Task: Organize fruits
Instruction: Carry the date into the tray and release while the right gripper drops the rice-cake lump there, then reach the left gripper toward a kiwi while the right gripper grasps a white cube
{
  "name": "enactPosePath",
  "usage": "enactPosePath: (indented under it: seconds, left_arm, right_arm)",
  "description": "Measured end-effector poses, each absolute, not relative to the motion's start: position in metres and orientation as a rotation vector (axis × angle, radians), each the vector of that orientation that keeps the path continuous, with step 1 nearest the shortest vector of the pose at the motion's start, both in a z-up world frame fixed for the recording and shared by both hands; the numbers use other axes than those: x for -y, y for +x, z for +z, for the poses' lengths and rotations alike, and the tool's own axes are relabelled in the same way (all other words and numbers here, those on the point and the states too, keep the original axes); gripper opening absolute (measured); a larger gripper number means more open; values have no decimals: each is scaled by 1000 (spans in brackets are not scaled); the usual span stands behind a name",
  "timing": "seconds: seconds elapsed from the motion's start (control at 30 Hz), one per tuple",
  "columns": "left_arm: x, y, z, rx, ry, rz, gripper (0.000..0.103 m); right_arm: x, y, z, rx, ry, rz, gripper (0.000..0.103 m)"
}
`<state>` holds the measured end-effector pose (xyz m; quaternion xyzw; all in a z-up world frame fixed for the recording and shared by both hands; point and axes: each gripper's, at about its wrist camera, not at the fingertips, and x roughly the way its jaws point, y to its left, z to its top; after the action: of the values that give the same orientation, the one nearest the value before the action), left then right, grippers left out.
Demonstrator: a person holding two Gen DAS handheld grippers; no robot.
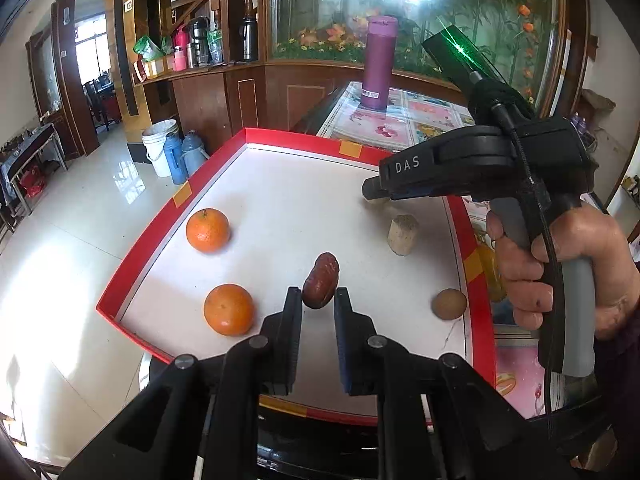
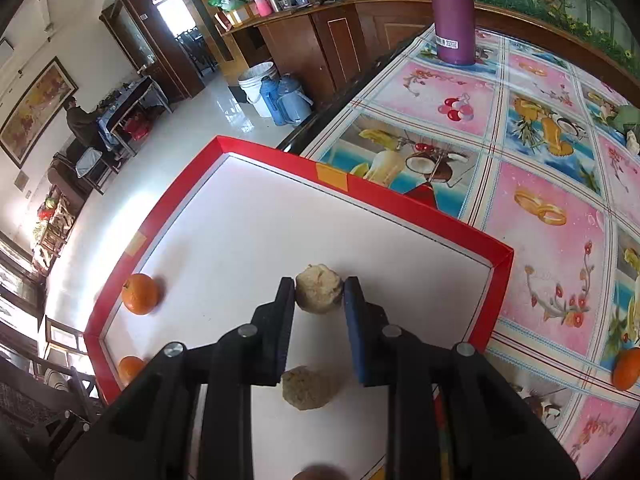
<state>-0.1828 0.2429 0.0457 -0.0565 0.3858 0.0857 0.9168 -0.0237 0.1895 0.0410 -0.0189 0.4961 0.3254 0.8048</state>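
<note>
A red-rimmed white tray (image 1: pixel 176 200) holds the fruit. My left gripper (image 1: pixel 319 300) is shut on a red-brown date (image 1: pixel 320 280), held just over the tray's near part. Two oranges (image 1: pixel 208 230) (image 1: pixel 229 309) lie to its left. A brown round fruit (image 1: pixel 449 304) and a pale rough lump (image 1: pixel 403 234) lie to its right. In the right wrist view my right gripper (image 2: pixel 319 292) is shut on another pale lump (image 2: pixel 319 288) near the tray's far right corner. A second lump (image 2: pixel 306 388) lies under the jaws. The right gripper (image 1: pixel 372 192) also shows in the left wrist view, held by a hand (image 1: pixel 560 264).
The tray (image 2: pixel 420 224) sits at the edge of a table with a patterned cloth (image 2: pixel 540 184). A purple flask (image 2: pixel 454 12) stands at the far end. One orange (image 2: pixel 626 366) lies on the cloth right of the tray. Left of the tray is a drop to the tiled floor (image 1: pixel 80 240).
</note>
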Motion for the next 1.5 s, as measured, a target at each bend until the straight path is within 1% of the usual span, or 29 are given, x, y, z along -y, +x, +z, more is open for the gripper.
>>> enactPosePath:
  seconds: [0.27,0.3,0.33,0.4,0.47,0.53,0.57,0.63,0.83,1.03,1.13,1.23,1.37,1.5]
  left_arm:
    - [-249,-173,32,-842,-151,223,15]
    - [-249,-172,32,-844,-151,227,16]
    - [-250,-172,32,-843,-155,230,20]
    - [-252,-174,36,-836,-166,241,42]
    - [-254,-178,43,-806,-163,254,45]
    - [-256,-181,53,-774,-150,281,53]
    - [-256,-184,60,-753,-148,296,58]
    - [-256,-185,74,-711,-144,309,60]
    - [-216,-179,111,-613,-91,239,78]
    - [-144,-152,128,-575,-24,78,80]
    - [-104,-139,123,-593,-14,-11,80]
    - [-67,-129,105,-638,8,-77,80]
    - [-37,-121,85,-718,40,-110,80]
    - [-29,-119,88,-727,67,-99,80]
  right_arm:
    - [-192,-22,31,-1117,-55,679,28]
    - [-190,-20,30,-1136,-43,684,28]
    - [-189,-19,30,-1144,-35,690,28]
    - [-183,-18,32,-1146,-8,701,28]
    - [-173,-19,41,-1126,39,731,28]
    - [-160,-22,53,-1091,68,754,28]
    - [-153,-25,59,-1072,80,757,28]
    - [-132,-27,72,-1035,116,761,28]
    - [-36,-30,100,-943,202,684,28]
    - [103,-33,119,-873,262,497,28]
    - [172,-38,120,-860,307,405,28]
    - [228,-47,112,-852,370,340,27]
    - [263,-51,88,-880,457,326,27]
    - [265,-41,64,-914,497,335,27]
